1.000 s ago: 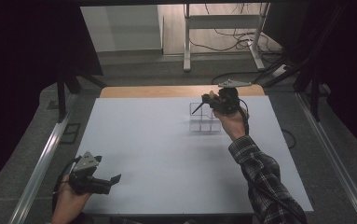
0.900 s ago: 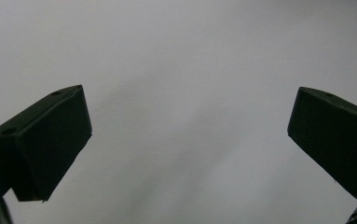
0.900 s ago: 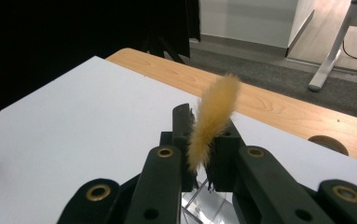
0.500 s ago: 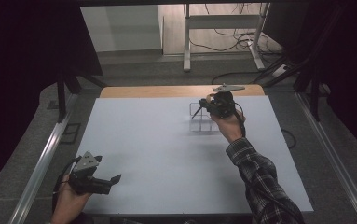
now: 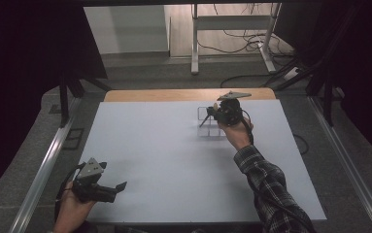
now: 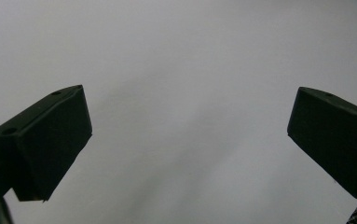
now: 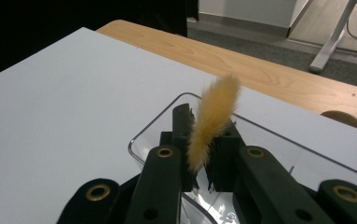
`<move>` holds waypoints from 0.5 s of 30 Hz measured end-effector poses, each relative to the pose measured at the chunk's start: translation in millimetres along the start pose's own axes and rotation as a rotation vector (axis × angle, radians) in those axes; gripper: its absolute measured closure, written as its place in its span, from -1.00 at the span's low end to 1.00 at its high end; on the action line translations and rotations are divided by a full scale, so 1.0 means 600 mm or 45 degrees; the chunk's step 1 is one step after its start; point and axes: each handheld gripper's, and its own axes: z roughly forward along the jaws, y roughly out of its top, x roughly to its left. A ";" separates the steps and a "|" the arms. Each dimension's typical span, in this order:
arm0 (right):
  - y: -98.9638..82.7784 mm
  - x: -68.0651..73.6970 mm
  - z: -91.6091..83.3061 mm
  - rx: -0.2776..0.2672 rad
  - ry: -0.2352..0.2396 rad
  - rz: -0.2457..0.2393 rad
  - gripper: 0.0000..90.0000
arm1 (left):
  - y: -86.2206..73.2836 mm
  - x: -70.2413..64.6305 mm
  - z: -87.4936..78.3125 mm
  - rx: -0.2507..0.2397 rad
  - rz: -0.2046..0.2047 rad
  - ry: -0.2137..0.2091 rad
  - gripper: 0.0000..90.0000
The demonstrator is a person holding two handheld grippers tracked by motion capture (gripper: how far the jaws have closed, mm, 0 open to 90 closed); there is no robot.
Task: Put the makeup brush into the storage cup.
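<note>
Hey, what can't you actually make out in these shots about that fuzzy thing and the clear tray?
- Fuzzy yellow strip: its lower end is hidden between the right gripper jaws, right gripper view.
- Same strip: too small to identify, high view.
- Clear tray: its near part is covered by the gripper.
- Tray contents: unreadable, high view, behind the gripper.

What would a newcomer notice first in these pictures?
First, the fluffy yellow tuft, pinched between the jaws of the right gripper just above a clear tray near the far edge of the white table. Next, the left gripper at the near left corner, its jaws wide apart with nothing between them.
</note>
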 end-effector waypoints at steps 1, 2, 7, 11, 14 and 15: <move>-0.001 0.001 0.002 0.005 0.002 -0.001 0.86 | 0.000 0.000 0.000 0.000 0.001 0.000 -0.99; -0.002 0.002 0.004 0.010 0.002 0.000 0.86 | 0.000 0.000 0.000 0.001 0.002 0.000 -0.99; -0.005 0.003 0.012 0.052 0.014 0.005 0.49 | 0.000 -0.001 0.000 0.003 0.007 0.001 -0.99; -0.001 -0.001 0.016 0.051 0.027 0.008 -0.39 | 0.000 -0.001 0.001 0.005 0.007 0.000 -0.99; 0.002 0.005 0.016 0.043 0.003 -0.033 -0.85 | 0.000 -0.001 0.001 0.009 0.006 -0.001 -0.99; 0.001 0.007 0.016 0.058 -0.025 -0.054 -0.89 | 0.001 -0.001 0.001 0.011 0.006 -0.002 -0.99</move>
